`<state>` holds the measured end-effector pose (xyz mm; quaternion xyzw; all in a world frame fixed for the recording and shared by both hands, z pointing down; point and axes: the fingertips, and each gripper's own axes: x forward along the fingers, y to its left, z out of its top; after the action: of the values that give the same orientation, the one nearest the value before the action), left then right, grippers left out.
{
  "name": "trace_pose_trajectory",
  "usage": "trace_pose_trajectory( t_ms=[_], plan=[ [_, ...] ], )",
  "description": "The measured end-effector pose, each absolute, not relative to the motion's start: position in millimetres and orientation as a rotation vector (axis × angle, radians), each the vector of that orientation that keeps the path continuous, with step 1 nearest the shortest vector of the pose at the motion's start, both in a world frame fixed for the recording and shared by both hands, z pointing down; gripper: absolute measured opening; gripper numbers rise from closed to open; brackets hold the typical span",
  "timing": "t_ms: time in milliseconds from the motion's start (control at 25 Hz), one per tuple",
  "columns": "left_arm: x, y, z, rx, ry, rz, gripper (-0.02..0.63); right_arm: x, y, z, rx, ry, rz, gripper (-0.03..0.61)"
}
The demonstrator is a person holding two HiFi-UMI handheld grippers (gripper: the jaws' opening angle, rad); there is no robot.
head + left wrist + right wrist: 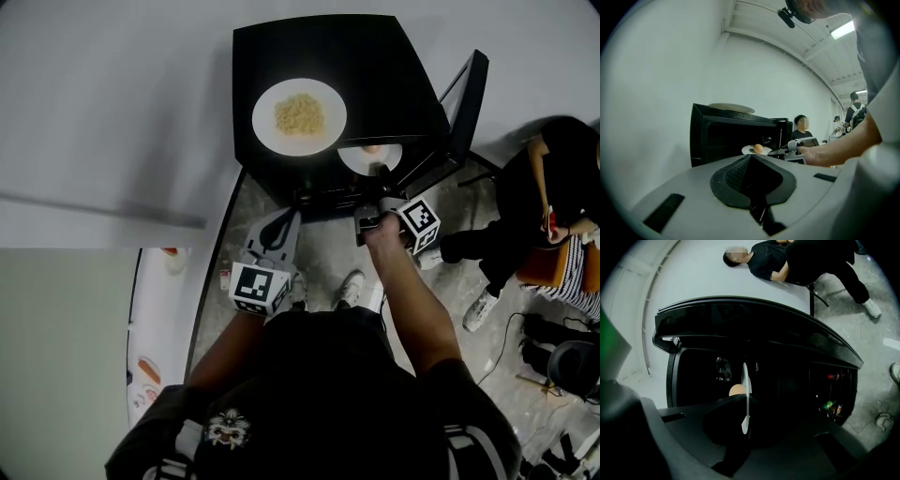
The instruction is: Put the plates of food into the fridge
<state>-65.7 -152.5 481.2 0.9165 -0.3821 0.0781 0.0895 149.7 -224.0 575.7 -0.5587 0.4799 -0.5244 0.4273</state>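
A white plate of pale noodles (298,114) rests on top of the black mini fridge (394,66), and shows as a rim (731,108) in the left gripper view. My right gripper (380,174) is shut on the rim of a small white plate (367,159) with a round orange-brown piece of food (759,148) on it, held at the fridge's open front. In the right gripper view that plate (745,397) is edge-on between the jaws, before the dark inside. My left gripper (281,225) hangs shut and empty, lower and left of the opening.
The fridge door (464,98) stands open to the right, with bottles (829,406) in its shelf. A person (548,187) sits on the floor-level right side. A white table (150,375) edge lies at the lower left. My shoes (352,286) are before the fridge.
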Motion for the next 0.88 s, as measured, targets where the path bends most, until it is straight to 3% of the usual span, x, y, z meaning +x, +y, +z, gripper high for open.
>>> trace_pose_trajectory(
  t_ms=[880],
  plan=[
    [-69, -171, 476, 2.702, -1.137, 0.183, 0.021, 156, -253, 578, -1.409, 1.194, -1.289, 0.034]
  ],
)
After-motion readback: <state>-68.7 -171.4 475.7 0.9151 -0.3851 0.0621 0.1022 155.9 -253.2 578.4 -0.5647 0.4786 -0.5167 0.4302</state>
